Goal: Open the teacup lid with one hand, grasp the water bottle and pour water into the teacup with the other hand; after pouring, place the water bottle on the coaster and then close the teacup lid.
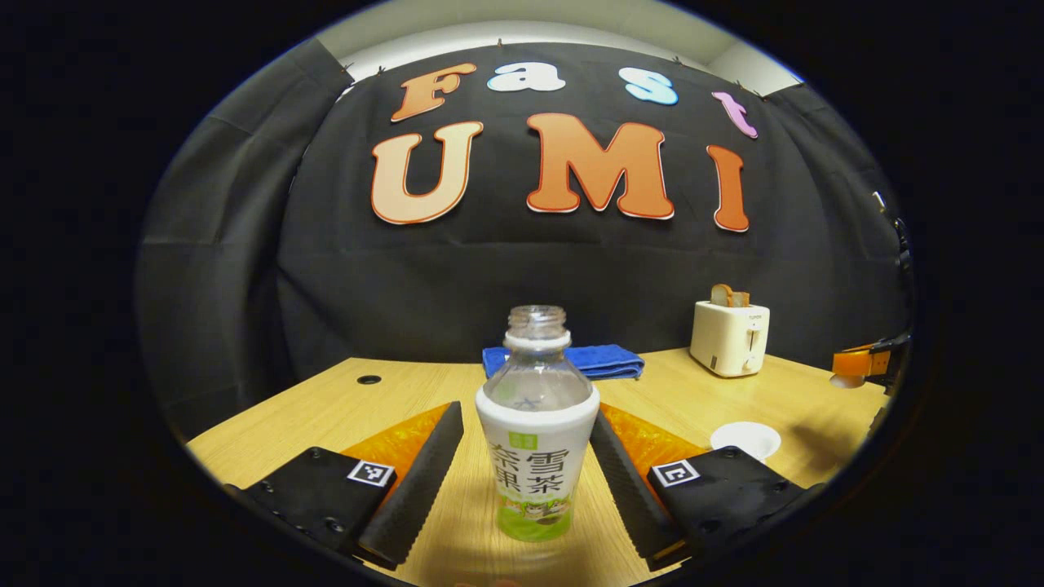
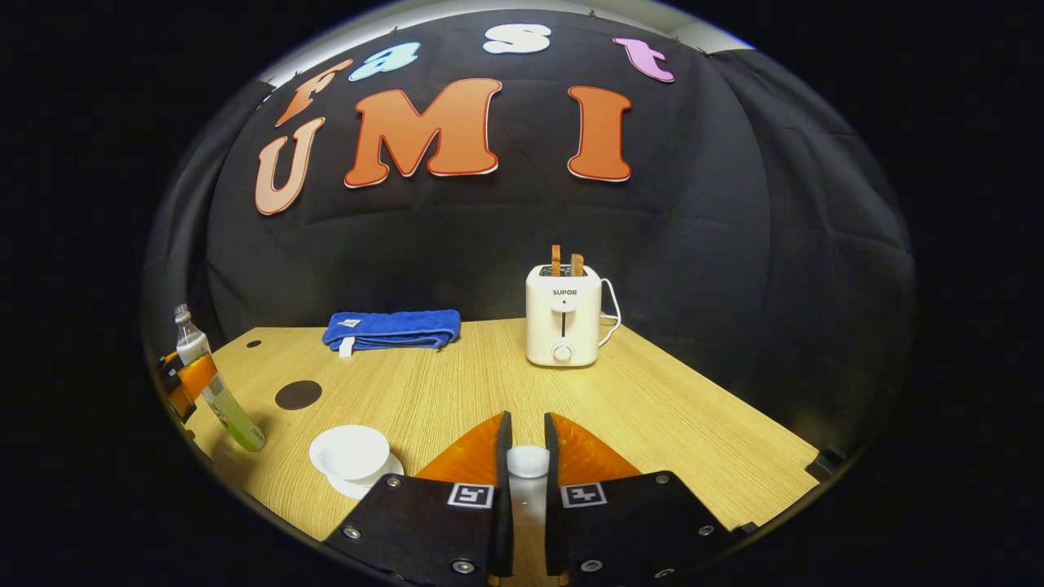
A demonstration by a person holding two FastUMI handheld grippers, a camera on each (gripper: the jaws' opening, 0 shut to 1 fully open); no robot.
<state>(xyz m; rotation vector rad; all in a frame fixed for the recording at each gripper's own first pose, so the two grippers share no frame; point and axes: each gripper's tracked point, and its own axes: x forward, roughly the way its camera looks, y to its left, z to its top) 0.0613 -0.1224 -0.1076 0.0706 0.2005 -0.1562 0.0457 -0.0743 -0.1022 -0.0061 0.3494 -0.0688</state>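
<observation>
Left tool (image 1: 528,456) gapes wide around the upright, uncapped water bottle (image 1: 536,432) on the desk (image 1: 342,408), fingers clear of it, while right tool (image 2: 528,469) pinches the teacup lid (image 2: 528,461) just right of the open teacup (image 2: 351,452).

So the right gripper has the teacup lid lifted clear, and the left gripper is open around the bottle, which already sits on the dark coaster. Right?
One thing is wrong: the water bottle is not on the coaster. In the right gripper view it stands on the bare table, apart from the coaster. The rest holds: the right gripper grips the lid, and the left gripper is open around the bottle.
</observation>
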